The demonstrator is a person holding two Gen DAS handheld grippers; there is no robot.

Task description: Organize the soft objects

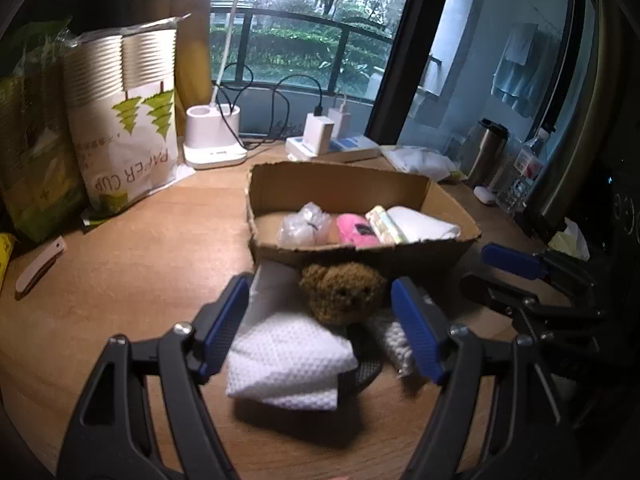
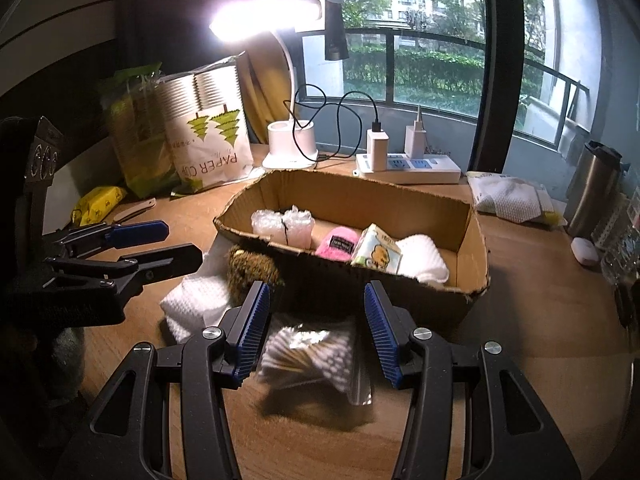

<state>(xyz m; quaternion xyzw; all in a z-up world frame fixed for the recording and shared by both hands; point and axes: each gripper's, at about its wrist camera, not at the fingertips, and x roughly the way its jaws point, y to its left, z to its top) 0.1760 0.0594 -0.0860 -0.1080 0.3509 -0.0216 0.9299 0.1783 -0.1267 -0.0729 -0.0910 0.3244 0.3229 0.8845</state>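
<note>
A cardboard box [image 1: 352, 184] [image 2: 472, 216] on the desk holds bubble wrap [image 1: 302, 226] [image 2: 282, 226], a pink yarn ball [image 1: 356, 230] [image 2: 336, 244], a tissue pack [image 2: 378, 254] and a white cloth [image 1: 422, 224] [image 2: 424, 258]. In front of it lie a brown knitted bear [image 1: 344, 292] [image 2: 252, 270], a folded white cloth [image 1: 288, 360] [image 2: 192, 304] and a bag of cotton swabs [image 2: 308, 354]. My left gripper [image 1: 320, 324] is open over the white cloth and bear. My right gripper [image 2: 316, 332] is open around the swab bag.
A paper cup pack [image 1: 128, 112] [image 2: 208, 128] and green bags stand at the back left. A desk lamp [image 1: 214, 140] [image 2: 292, 140], power strip [image 2: 412, 168], steel flask [image 2: 592, 188], mask pack [image 2: 512, 196] and a small knife [image 1: 40, 264] are around.
</note>
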